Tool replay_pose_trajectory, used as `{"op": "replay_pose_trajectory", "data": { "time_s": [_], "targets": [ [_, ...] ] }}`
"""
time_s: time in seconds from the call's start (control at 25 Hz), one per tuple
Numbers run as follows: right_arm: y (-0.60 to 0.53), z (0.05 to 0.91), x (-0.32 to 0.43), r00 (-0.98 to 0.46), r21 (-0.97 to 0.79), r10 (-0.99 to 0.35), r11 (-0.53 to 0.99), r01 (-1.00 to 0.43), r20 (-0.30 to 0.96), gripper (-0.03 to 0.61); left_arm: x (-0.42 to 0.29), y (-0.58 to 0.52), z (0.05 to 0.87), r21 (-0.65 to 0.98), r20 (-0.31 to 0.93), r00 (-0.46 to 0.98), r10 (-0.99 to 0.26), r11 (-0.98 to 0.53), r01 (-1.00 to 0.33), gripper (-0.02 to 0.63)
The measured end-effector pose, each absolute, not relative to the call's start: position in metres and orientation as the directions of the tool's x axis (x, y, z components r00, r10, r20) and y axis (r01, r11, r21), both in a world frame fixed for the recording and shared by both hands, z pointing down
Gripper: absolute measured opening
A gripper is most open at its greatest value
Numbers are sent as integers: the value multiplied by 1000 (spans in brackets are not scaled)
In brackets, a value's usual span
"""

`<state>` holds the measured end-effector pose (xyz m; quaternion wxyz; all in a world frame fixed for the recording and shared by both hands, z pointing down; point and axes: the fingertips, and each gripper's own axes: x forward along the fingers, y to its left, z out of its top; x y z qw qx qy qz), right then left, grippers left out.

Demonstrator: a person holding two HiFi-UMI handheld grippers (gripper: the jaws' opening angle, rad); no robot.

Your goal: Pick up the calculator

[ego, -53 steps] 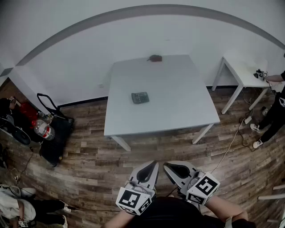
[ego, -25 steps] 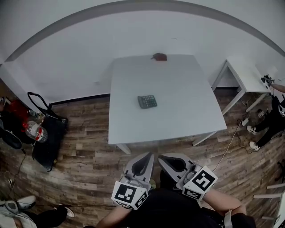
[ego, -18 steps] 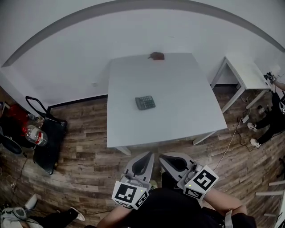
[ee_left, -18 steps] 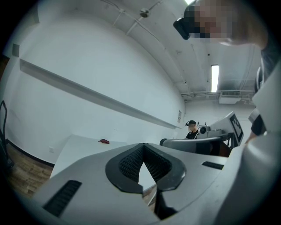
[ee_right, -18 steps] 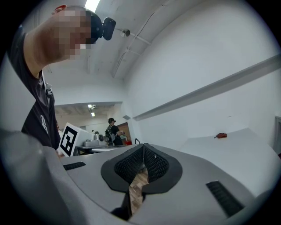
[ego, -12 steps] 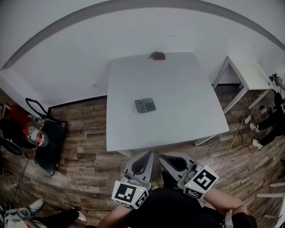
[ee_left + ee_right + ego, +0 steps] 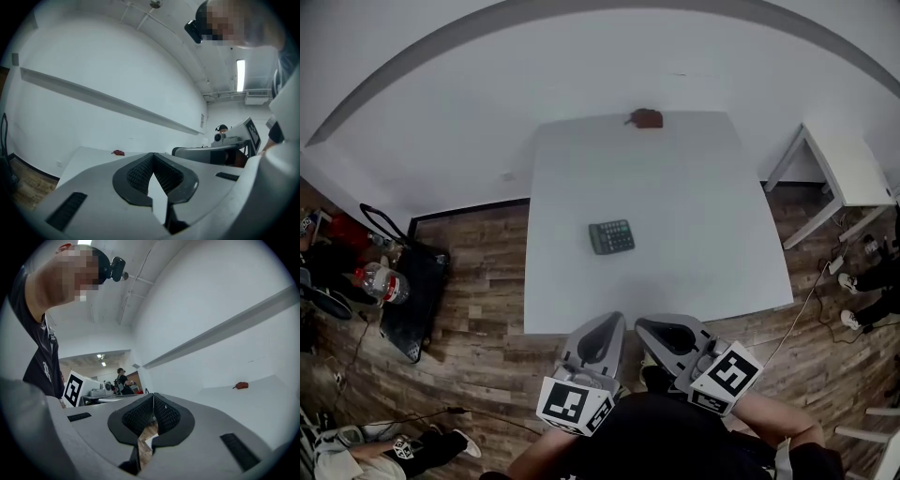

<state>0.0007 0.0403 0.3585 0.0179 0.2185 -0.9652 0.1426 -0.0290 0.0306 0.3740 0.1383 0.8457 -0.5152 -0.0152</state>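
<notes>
**Head view.** Shows the calculator (image 7: 611, 236) lying flat on the white table (image 7: 694, 216), left of centre and well inside the near edge. Shows a small reddish thing (image 7: 646, 118) at the far edge, well apart from the calculator. Places the left gripper (image 7: 612, 323) and the right gripper (image 7: 649, 328) side by side at the near table edge, both short of the calculator and touching nothing. Also takes in a black bag (image 7: 411, 300) on the wooden floor (image 7: 478, 272) to the left.

**Left gripper view.** Looks out nearly level across the table toward the white wall (image 7: 93, 70). Shows the fingers (image 7: 139, 172) brought together at the tips, with nothing between them. Shows no calculator, probably masked by the gripper body.

**Right gripper view.** Shows the fingers (image 7: 140, 417) likewise closed tip to tip and empty, with only floor visible through the slot below the tips. Shows no calculator either.

**Progress.** Judged as the approach stage only: no reach over the table, no contact, no lift.

Remaining:
1. Carry one gripper over to the calculator.
2. Spread the fingers and settle them across its edges.
3. Close and raise it off the table.

Expect the low, flat body to demand a shallow entry, fingers close to the table.
</notes>
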Motion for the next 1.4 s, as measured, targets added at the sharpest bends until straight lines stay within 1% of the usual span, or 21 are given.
{"op": "replay_pose_trajectory", "data": {
  "time_s": [0.52, 0.8, 1.04, 1.4],
  "targets": [
    [-32, 371, 17, -930, -308, -354, 878, -367, 99, 14, -28, -43, 406, 286, 196, 380, -904, -318, -904, 6],
    [-53, 384, 3, -943, -344, -312, 878, -332, 115, 14, -54, -72, 440, 293, 265, 314, -912, -234, -927, 6],
    [-79, 404, -18, -928, -348, -330, 861, -371, 172, 14, -88, -112, 484, 318, 310, 303, -901, -203, -926, 6],
    [-118, 425, -31, -876, -360, -405, 801, -478, 262, 14, -136, -171, 585, 365, 438, 282, -854, -119, -924, 6]
  ]
}}
